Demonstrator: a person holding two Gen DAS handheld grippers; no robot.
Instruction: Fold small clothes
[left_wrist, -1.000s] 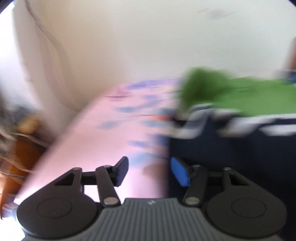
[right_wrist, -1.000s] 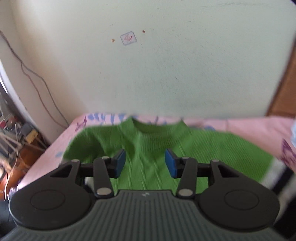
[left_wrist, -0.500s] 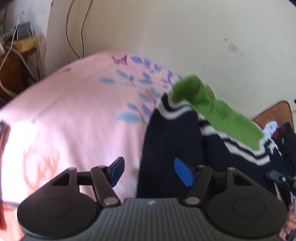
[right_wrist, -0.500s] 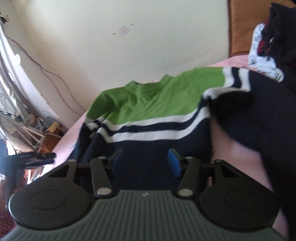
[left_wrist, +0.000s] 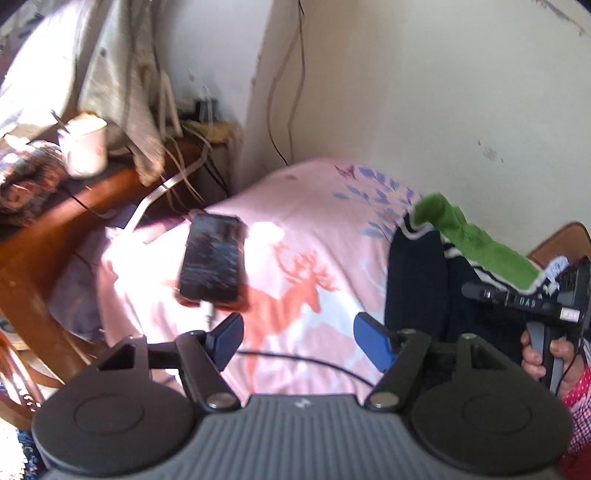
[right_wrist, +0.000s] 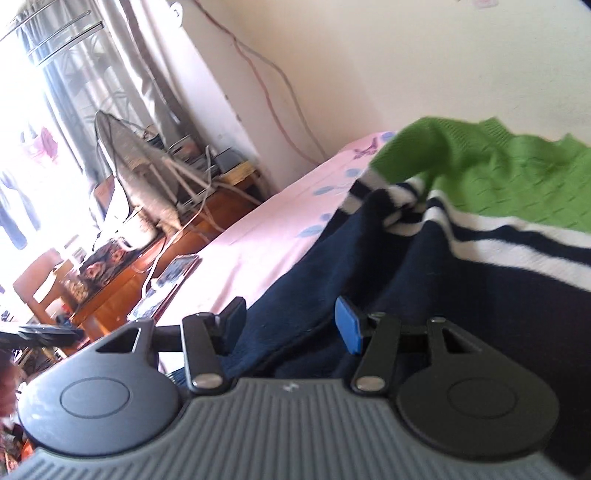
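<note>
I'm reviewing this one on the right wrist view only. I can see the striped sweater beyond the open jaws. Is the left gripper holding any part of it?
Observer: No. The left gripper is open with nothing between its jaws, which have just been opening.
Reviewer: What is it over, then?
Observer: Pink sheet with a deer print. The sweater lies off to its right.
Reviewer: Anything lying close to it?
Observer: A black cable crosses the sheet just beyond its fingertips.
</note>
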